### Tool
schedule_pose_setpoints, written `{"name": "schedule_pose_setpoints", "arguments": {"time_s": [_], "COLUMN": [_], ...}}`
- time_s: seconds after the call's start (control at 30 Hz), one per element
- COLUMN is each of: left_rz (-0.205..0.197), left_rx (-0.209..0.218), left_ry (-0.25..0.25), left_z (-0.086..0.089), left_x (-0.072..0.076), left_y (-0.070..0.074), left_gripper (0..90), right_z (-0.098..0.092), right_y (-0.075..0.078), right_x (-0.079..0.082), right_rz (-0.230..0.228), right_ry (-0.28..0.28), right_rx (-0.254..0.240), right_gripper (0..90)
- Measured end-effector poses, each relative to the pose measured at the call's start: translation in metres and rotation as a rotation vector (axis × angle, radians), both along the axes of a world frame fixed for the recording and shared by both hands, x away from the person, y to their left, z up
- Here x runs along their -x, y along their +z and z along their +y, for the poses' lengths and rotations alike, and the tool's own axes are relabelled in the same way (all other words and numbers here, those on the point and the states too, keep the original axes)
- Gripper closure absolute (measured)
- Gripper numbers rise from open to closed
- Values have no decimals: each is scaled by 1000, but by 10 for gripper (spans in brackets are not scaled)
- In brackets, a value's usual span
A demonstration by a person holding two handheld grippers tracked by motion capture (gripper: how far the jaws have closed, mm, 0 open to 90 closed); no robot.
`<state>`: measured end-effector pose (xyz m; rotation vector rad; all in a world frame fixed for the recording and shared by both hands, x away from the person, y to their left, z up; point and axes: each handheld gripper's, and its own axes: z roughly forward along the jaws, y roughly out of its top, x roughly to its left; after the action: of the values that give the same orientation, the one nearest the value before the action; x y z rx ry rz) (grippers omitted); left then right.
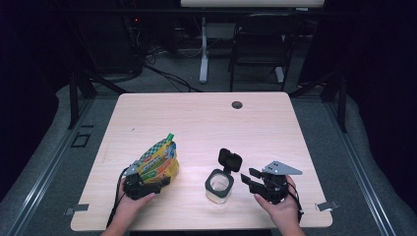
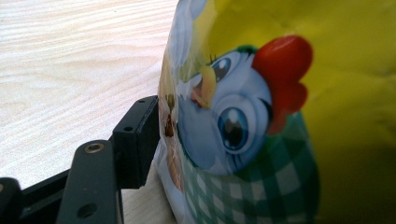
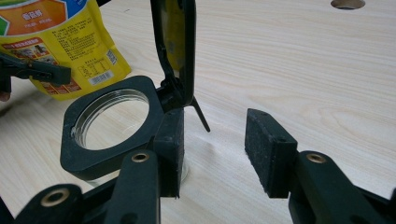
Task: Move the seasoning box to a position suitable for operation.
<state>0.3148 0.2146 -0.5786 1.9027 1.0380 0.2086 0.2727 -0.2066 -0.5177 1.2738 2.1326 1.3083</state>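
Nearest the camera, at the near edge of the table [image 1: 206,118], the person's left hand [image 1: 129,206] holds the left gripper [image 1: 147,184], whose jaws are clamped on the lower part of a yellow snack bag [image 1: 160,162]. In the left gripper view one black pad presses flat against the bag's side [image 2: 280,116], beside a printed cartoon chicken with a red comb and green check pattern; the other jaw is hidden behind the bag. The bag stands tilted at the near left of the table, its green sealed top pointing up and to the far right.

To the right of the bag, apart from it, a clear jar [image 1: 219,187] with a black square collar stands upright, its hinged black lid [image 1: 229,160] flipped open and standing up on the far side. In the right gripper view the jar [image 3: 109,123] sits just beside the left jaw, seemingly touching it, and the lid [image 3: 175,46] rises above.

The right gripper [image 1: 251,178], in the right hand [image 1: 280,204], lies just right of the jar with its fingers [image 3: 271,149] apart and nothing between them but bare wood.
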Motion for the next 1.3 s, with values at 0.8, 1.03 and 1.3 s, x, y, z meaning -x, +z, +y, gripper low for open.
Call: {"name": "schedule_pose_setpoints", "arguments": {"time_s": [0.8,1.03,1.3], "left_rz": [-24,-32,-28], "left_rx": [3,-10,-9], "left_ry": [27,22,28], "left_z": [-5,-4,-3], "left_x": [2,2,3], "left_y": [-8,-8,-6], "left_gripper": [385,431,489], "right_z": [0,0,0], "right_y": [0,-1,-2], "right_x": [0,-1,-1], "right_rz": [6,8,8], "right_ry": [1,0,-3], "right_rx": [2,-2,-3], "right_gripper": [580,580,580]}}
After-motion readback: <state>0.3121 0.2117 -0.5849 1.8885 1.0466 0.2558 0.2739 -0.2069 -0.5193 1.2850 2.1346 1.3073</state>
